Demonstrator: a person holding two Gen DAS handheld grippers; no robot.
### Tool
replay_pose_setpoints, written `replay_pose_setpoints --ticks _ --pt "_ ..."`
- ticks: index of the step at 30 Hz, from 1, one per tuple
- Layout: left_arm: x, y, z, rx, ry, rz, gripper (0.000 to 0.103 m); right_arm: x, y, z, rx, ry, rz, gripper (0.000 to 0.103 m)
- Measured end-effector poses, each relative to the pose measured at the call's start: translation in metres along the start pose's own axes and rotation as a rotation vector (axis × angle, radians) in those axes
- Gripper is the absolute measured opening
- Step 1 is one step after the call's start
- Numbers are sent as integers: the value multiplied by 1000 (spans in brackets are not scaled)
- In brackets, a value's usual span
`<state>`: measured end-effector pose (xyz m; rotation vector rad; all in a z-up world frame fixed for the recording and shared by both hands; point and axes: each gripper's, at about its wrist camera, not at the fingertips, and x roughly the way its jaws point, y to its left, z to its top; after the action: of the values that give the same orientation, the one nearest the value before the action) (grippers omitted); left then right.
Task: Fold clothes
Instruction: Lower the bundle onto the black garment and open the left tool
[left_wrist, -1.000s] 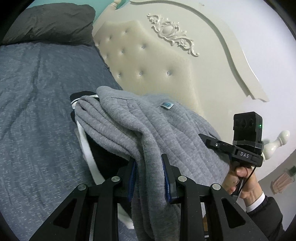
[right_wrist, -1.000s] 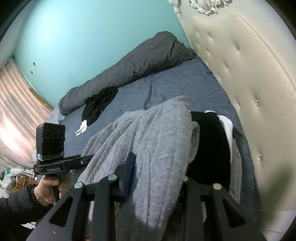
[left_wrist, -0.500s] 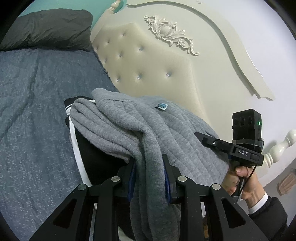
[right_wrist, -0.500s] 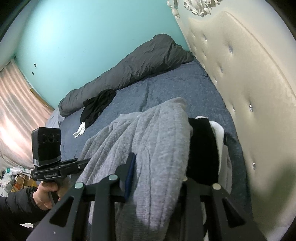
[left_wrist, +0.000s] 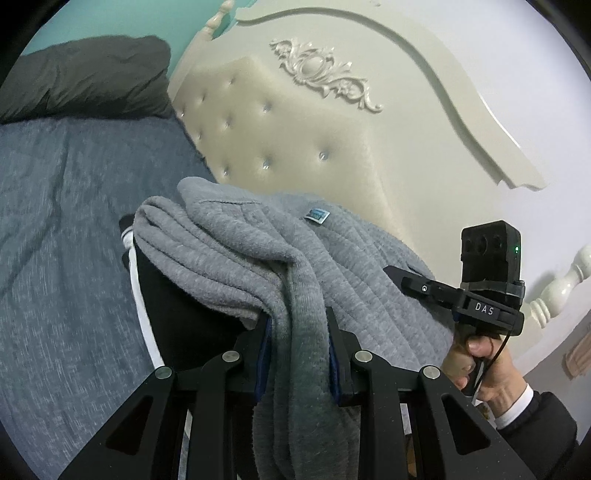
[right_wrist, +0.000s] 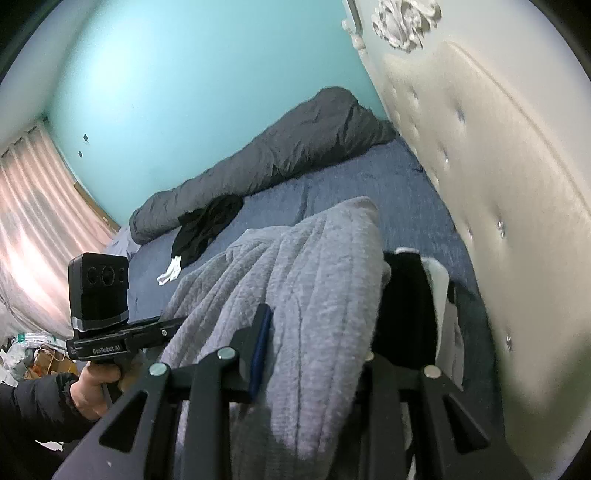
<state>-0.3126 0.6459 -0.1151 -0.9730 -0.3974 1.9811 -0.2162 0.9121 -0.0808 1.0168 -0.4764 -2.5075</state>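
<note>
Left wrist view: The left tongs (left_wrist: 298, 347) are gripping a bunched fold of the grey fleece garment (left_wrist: 258, 251), with both blue-padded fingers (left_wrist: 263, 354) pressing the fabric from either side; the jaws are standing narrowly apart, clamped on that fold. The garment is hanging in the air above the bed (left_wrist: 66, 221), near the tufted headboard (left_wrist: 295, 133), probably so that its free length drapes straight before it is laid down. Its small blue label (left_wrist: 316, 215) is facing up. A black garment with a white stripe (left_wrist: 162, 295) is lying under the fleece; whether it is being carried along or resting on the bed cannot be told. The right tongs (left_wrist: 402, 277) are appearing at the far edge of the fleece.

Right wrist view: The right tongs (right_wrist: 314, 343) are holding a thick fold of the same fleece (right_wrist: 314, 266). Only 1 blue pad (right_wrist: 260, 347) is showing; the other finger is hidden by cloth, so the opening is judged moderate and clamped on the fabric. The left tongs (right_wrist: 173, 326) are meeting the opposite edge. The 2 grips are keeping the garment spread between them. A dark grey duvet (right_wrist: 277, 155) and a loose black garment (right_wrist: 207, 229) are lying farther along the bed.
</note>
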Motion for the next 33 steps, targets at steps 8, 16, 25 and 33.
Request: replay_pose_setpoints --ticks 8,16,25,33 --pt "23 20 -18 -33 47 15 27 25 -17 -21 14 57 -42 27" --pt "32 58 -37 -171 75 -72 29 27 -46 -44 128 35 -37 30" --pt "11 72 -43 -215 75 -89 48 -2 -46 -47 126 -8 -143 52" --pt "-17 52 -25 -103 6 -30 50 -26 -12 -40 17 -120 -272 41"
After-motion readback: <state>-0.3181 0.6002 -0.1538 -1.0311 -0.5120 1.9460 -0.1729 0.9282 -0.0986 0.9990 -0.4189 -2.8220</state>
